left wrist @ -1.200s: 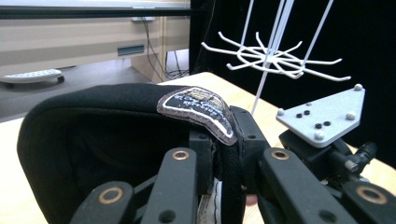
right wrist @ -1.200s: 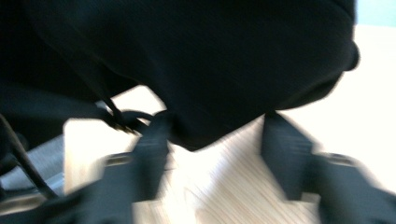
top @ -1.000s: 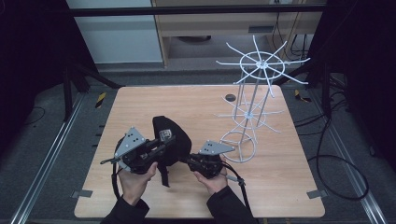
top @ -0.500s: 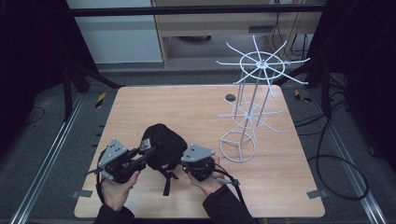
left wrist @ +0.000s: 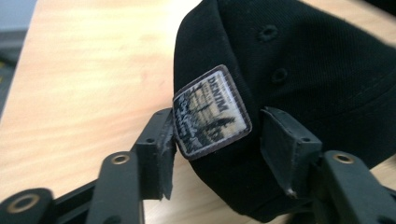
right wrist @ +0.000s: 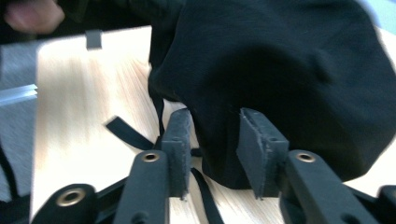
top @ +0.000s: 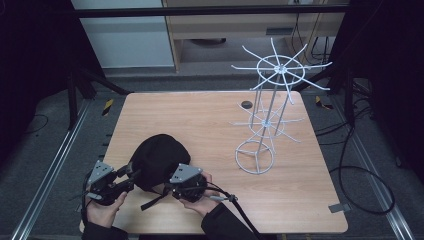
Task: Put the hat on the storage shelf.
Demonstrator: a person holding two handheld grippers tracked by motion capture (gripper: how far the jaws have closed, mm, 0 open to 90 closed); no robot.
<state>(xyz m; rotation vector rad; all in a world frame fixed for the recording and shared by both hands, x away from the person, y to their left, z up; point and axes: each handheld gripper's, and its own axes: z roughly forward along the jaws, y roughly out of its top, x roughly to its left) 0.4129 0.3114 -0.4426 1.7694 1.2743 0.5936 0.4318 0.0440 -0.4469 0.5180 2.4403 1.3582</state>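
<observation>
The left tongs [top: 131, 172] stand released at the cap's [top: 159, 159] left edge; their jaws have just been opening, and in the left gripper view the cap's [left wrist: 299, 79] woven patch [left wrist: 211, 112] sits between the pads, one pad [left wrist: 164, 149] close against the patch edge but not squeezing, the other clear of the cloth. The cap lies on the worktop [top: 210, 120], between the two tongs and touching the wood.

The right tongs [top: 167, 189] are at the cap's near right edge. Their jaws too have just been opening, and in the right gripper view a fold of the black cloth [right wrist: 280, 70] hangs between the parted pads [right wrist: 254, 149], unpressed. A loose strap [top: 152, 201] trails from under the cap toward the person, just beside these tongs.

Farther right, well apart from both tongs, stands a white wire rack [top: 270, 115] with spokes at the top and a ring base.

What could go wrong, as I judge it: with both grips let go, the soft crown may slump and flatten, so a fresh pinch could catch only a thin fold and slip. The stiff patch might snag on the left pad as those tongs draw away, dragging the cap sideways. The strap could tangle in the right tongs or their cable [top: 240, 210].

No container is on the worktop; the rack's spokes carry nothing.
</observation>
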